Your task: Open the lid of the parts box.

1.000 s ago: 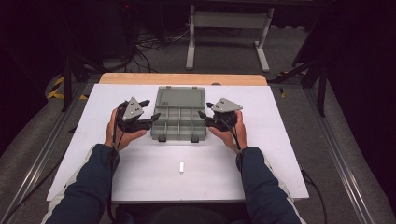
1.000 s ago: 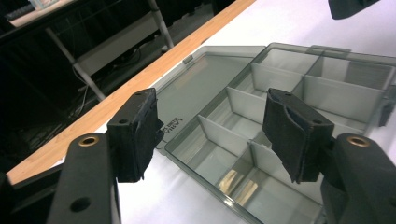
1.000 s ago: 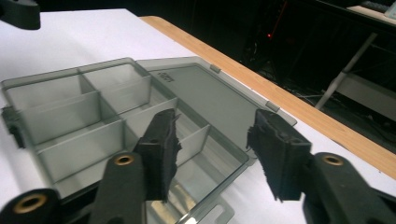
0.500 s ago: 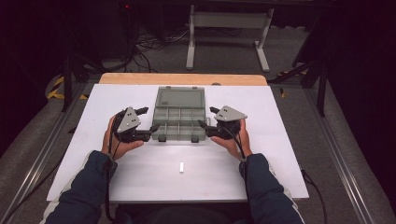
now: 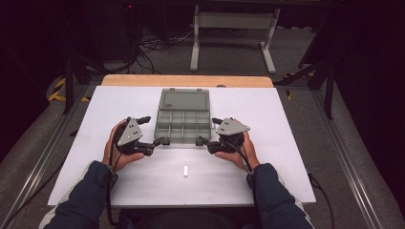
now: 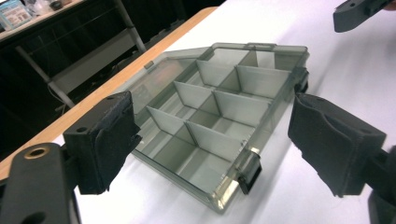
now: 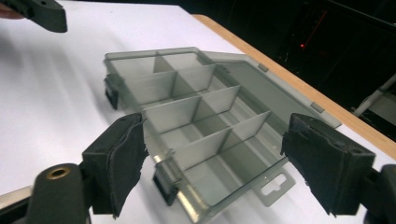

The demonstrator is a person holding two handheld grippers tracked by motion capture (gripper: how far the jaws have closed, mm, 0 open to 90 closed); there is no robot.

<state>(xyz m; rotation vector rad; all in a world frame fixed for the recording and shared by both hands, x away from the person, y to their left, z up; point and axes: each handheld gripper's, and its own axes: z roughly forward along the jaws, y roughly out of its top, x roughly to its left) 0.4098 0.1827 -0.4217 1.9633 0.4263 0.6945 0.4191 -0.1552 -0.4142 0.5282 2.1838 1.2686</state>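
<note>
In the high view, a grey compartment box (image 5: 185, 116) lies open on the white table (image 5: 286, 143), its lid folded flat toward the far wooden edge (image 5: 186, 80). The left gripper (image 5: 152, 130) sits just beside the box's near left corner and the right gripper (image 5: 210, 131) just beside its near right corner; both have just been opening their jaws, and neither has hold of anything. A small white piece (image 5: 186, 171) lies on the table nearer the person, well apart from the box.

In the left gripper view, the jaws stand wide with the box (image 6: 219, 116) ahead of them, untouched, its dividers and a dark latch (image 6: 250, 173) showing.

In the right gripper view, the jaws likewise stand wide, clear of the box (image 7: 205, 126), whose hang tab (image 7: 275, 184) faces the camera
</note>
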